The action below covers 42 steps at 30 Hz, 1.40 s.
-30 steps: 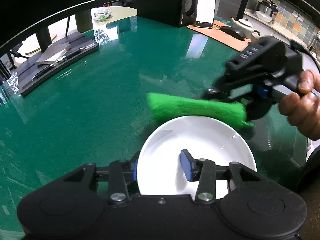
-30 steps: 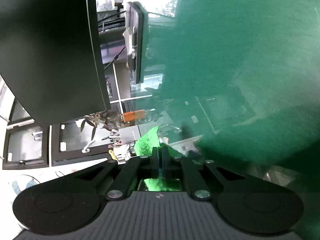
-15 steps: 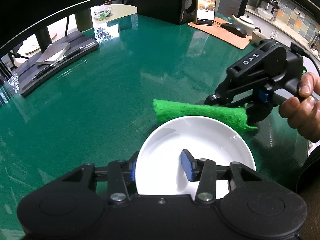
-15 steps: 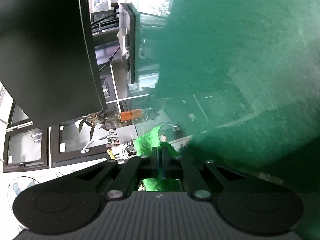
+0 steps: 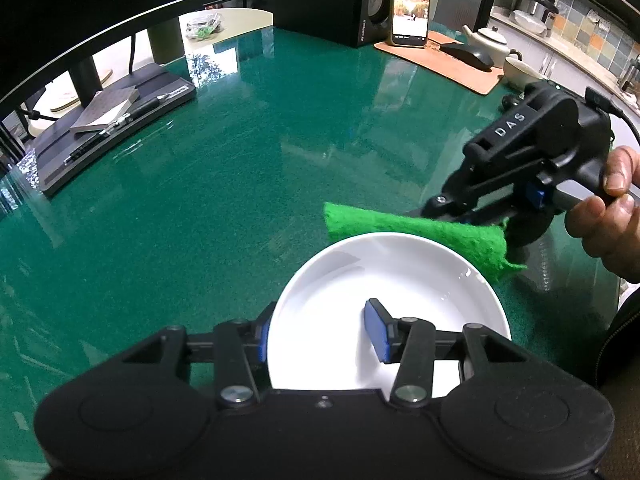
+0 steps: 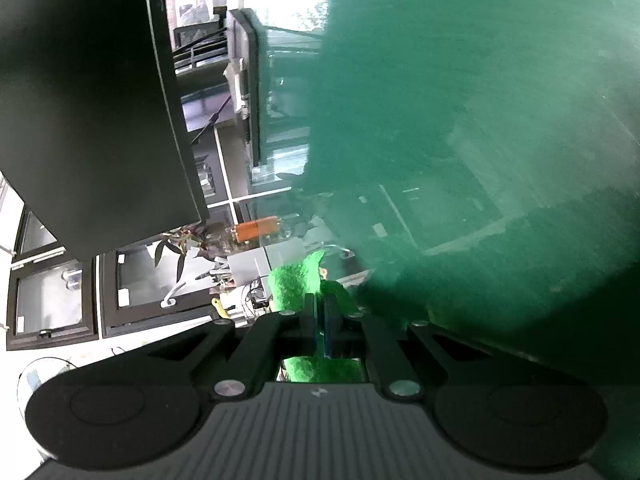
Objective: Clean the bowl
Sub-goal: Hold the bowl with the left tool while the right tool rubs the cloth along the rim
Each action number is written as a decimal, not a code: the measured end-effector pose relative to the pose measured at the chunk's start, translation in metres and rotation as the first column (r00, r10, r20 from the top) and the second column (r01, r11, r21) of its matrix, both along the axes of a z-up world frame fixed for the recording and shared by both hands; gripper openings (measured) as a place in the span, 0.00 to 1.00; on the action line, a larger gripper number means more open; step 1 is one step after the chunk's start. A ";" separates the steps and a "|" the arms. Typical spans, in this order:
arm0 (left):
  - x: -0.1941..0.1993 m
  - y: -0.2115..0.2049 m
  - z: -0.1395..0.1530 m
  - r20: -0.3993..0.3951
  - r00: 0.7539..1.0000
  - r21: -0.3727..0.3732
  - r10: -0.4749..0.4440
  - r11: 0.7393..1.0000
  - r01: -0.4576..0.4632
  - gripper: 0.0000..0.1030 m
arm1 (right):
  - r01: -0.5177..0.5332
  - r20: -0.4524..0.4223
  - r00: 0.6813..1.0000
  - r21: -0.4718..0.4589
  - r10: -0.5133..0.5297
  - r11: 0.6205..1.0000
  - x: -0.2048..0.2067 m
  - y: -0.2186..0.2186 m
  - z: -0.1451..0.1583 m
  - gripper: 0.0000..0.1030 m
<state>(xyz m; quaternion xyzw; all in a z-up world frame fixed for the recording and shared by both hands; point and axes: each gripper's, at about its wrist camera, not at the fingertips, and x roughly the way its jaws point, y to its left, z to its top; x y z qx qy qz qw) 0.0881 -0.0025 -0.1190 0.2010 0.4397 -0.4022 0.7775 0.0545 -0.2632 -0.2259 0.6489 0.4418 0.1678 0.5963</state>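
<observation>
A white bowl (image 5: 384,280) sits on the green table near me. My left gripper (image 5: 320,334) straddles the bowl's near-left rim, one blue pad inside and one outside; I cannot tell if the pads press the rim. My right gripper (image 5: 476,222) is shut on a green scouring cloth (image 5: 416,232) and holds it over the bowl's far rim. In the right wrist view the gripper (image 6: 319,320) pinches the cloth (image 6: 294,280); the bowl is out of that view.
A black tray with a notebook and pen (image 5: 116,120) lies far left. A phone (image 5: 412,4), speaker (image 5: 340,0), mouse on a tan mat (image 5: 468,54), teapot (image 5: 490,40) and cup stand at the back. A monitor (image 6: 80,100) looms in the right wrist view.
The right gripper with the cloth has shifted right and slightly back along the bowl's far rim. The left gripper and bowl have stayed put.
</observation>
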 end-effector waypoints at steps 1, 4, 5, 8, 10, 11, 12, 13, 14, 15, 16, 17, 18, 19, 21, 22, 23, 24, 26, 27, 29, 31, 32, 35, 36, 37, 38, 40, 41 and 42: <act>0.000 0.000 0.000 0.000 1.000 0.001 -0.001 1.000 0.001 0.44 | 0.001 0.001 1.000 0.004 -0.001 1.000 -0.002 -0.001 0.000 0.05; 0.000 0.000 0.000 0.000 1.000 -0.001 -0.003 1.000 0.003 0.45 | 0.004 -0.012 1.000 0.019 -0.004 1.000 -0.014 -0.007 0.000 0.05; 0.000 0.000 0.000 0.001 1.000 -0.001 -0.002 1.000 0.002 0.45 | 0.003 -0.016 1.000 0.021 -0.003 1.000 -0.017 -0.008 0.000 0.05; 0.000 0.001 -0.001 0.002 1.000 -0.003 -0.001 1.000 0.001 0.45 | -0.003 -0.029 1.000 0.020 0.004 1.000 -0.022 -0.009 0.000 0.05; 0.000 0.000 -0.001 0.002 1.000 -0.001 -0.002 1.000 0.002 0.45 | -0.004 -0.027 1.000 0.012 0.004 1.000 -0.017 -0.007 -0.001 0.05; 0.001 0.000 0.000 0.003 1.000 0.000 -0.002 1.000 0.002 0.45 | -0.004 -0.024 1.000 0.009 0.004 1.000 -0.015 -0.007 -0.001 0.05; 0.001 0.000 0.000 0.003 1.000 0.001 -0.002 1.000 0.002 0.45 | -0.003 -0.022 1.000 0.006 0.003 1.000 -0.013 -0.006 -0.001 0.05; 0.001 0.000 0.000 0.003 1.000 0.002 -0.002 1.000 0.002 0.46 | -0.004 -0.015 1.000 0.003 0.004 1.000 -0.010 -0.004 -0.001 0.05; 0.001 0.000 0.000 0.003 1.000 0.003 -0.003 1.000 0.003 0.46 | -0.007 -0.007 1.000 0.000 0.007 1.000 -0.006 -0.003 0.000 0.05; 0.001 0.000 0.000 0.004 1.000 0.003 -0.004 1.000 0.004 0.46 | -0.008 -0.003 1.000 -0.002 0.008 1.000 -0.005 -0.002 0.000 0.05; 0.001 0.000 0.000 0.004 1.000 0.003 -0.005 1.000 0.005 0.46 | -0.009 0.000 1.000 -0.004 0.009 1.000 -0.004 -0.002 0.001 0.05; 0.001 0.000 0.000 0.004 1.000 0.003 -0.007 1.000 0.007 0.47 | -0.009 0.000 1.000 0.000 0.009 1.000 -0.007 -0.004 0.001 0.05; 0.001 0.000 0.000 0.003 1.000 0.002 -0.007 1.000 0.007 0.47 | -0.008 0.000 1.000 0.006 0.008 1.000 -0.010 -0.005 0.001 0.05; 0.001 0.000 0.000 0.003 1.000 0.001 -0.006 1.000 0.006 0.47 | -0.009 -0.005 1.000 0.008 0.009 1.000 -0.013 -0.006 0.001 0.05; 0.001 0.000 0.000 0.004 1.000 0.000 -0.005 1.000 0.005 0.48 | -0.011 -0.017 1.000 0.010 0.012 1.000 -0.020 -0.009 0.000 0.05; 0.001 0.000 0.000 0.005 1.000 0.000 -0.006 1.000 0.006 0.48 | -0.012 -0.022 1.000 0.010 0.013 1.000 -0.021 -0.009 0.000 0.05; 0.000 0.000 0.000 0.005 1.000 0.000 -0.006 1.000 0.006 0.48 | -0.013 -0.026 1.000 0.010 0.014 1.000 -0.022 -0.009 -0.001 0.05; 0.000 0.000 0.000 0.005 1.000 0.001 -0.006 1.000 0.006 0.48 | -0.014 -0.027 1.000 0.006 0.014 1.000 -0.021 -0.008 -0.001 0.05; 0.000 -0.001 0.000 0.005 1.000 0.003 -0.006 1.000 0.006 0.48 | -0.016 -0.029 0.999 -0.005 0.016 1.000 -0.016 -0.006 -0.003 0.05; 0.000 -0.001 0.000 0.005 1.000 0.003 -0.005 1.000 0.005 0.48 | -0.018 -0.025 1.000 -0.008 0.017 1.000 -0.012 -0.005 -0.003 0.05; 0.000 -0.001 0.000 0.005 1.000 0.004 -0.005 1.000 0.005 0.48 | -0.020 -0.018 1.000 -0.011 0.020 1.000 -0.008 -0.003 -0.003 0.05; 0.001 -0.001 0.000 0.004 1.000 0.004 -0.006 1.000 0.006 0.48 | -0.020 -0.020 1.000 -0.006 0.019 1.000 -0.011 -0.004 -0.003 0.05; 0.001 -0.001 0.000 0.003 1.000 0.004 -0.008 1.000 0.008 0.48 | -0.019 -0.020 1.000 -0.004 0.019 1.000 -0.012 -0.005 -0.003 0.05; 0.001 0.000 -0.001 0.000 1.000 0.000 -0.011 1.000 0.011 0.49 | -0.018 -0.022 1.000 0.002 0.018 1.000 -0.016 -0.006 -0.002 0.05; 0.001 0.000 -0.001 0.000 1.000 -0.002 -0.010 1.000 0.010 0.49 | -0.018 -0.027 0.999 0.004 0.018 1.000 -0.018 -0.007 -0.003 0.05; 0.001 0.000 -0.001 -0.001 1.000 -0.003 -0.009 1.000 0.009 0.49 | -0.018 -0.032 0.999 0.005 0.019 1.000 -0.020 -0.008 -0.003 0.05; 0.001 0.000 -0.001 -0.001 1.000 -0.003 -0.009 1.000 0.009 0.50 | -0.019 -0.034 0.999 0.004 0.019 1.000 -0.019 -0.007 -0.004 0.05; 0.001 0.000 -0.001 0.001 1.000 -0.001 -0.010 1.000 0.010 0.50 | -0.019 -0.034 0.999 -0.003 0.019 1.000 -0.014 -0.005 -0.005 0.05; 0.001 -0.001 -0.001 0.002 1.000 0.001 -0.011 1.000 0.011 0.50 | -0.020 -0.030 0.999 -0.006 0.020 1.000 -0.010 -0.003 -0.005 0.05; 0.001 -0.001 -0.001 0.002 1.000 0.002 -0.011 1.000 0.011 0.50 | -0.022 -0.025 0.999 -0.009 0.022 1.000 -0.005 -0.002 -0.005 0.05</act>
